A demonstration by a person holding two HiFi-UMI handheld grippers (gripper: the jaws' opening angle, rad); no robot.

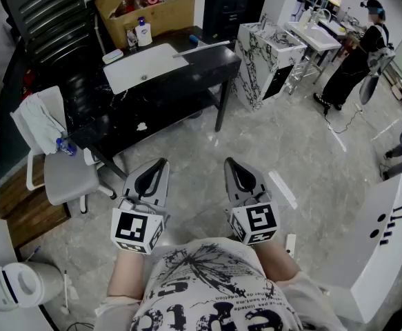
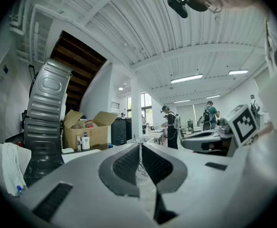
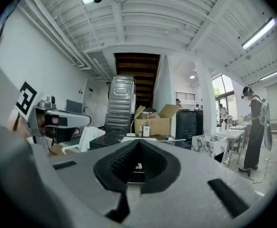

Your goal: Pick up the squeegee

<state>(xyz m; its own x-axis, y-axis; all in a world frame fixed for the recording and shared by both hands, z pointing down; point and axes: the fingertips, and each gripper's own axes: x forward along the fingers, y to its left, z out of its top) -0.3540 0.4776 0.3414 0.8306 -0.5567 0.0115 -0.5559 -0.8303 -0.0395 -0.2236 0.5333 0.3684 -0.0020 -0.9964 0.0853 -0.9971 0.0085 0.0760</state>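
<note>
- Squeegee (image 1: 202,45): taken to be the slim bar with a blue part lying flat on the black desk (image 1: 201,69). It sits near the desk's far right edge, at 12 o'clock from the grippers and well apart from both.
- Handling, as a judgement: light, stiff along the bar, soft at the blade edge. It lies low on a glossy top, so it is liable to slide under a nudge. The best hold is across the handle part, not the blade.
- Left gripper (image 1: 161,163): fingers closed tip to tip, nothing between them.
- Right gripper (image 1: 229,161): fully closed, empty.
- Cardboard box (image 1: 145,5): at 11 o'clock, flaps open. It holds red and white items that cannot be identified.
- White bottle (image 1: 143,32): stands just in front of the box, outside it.
</note>
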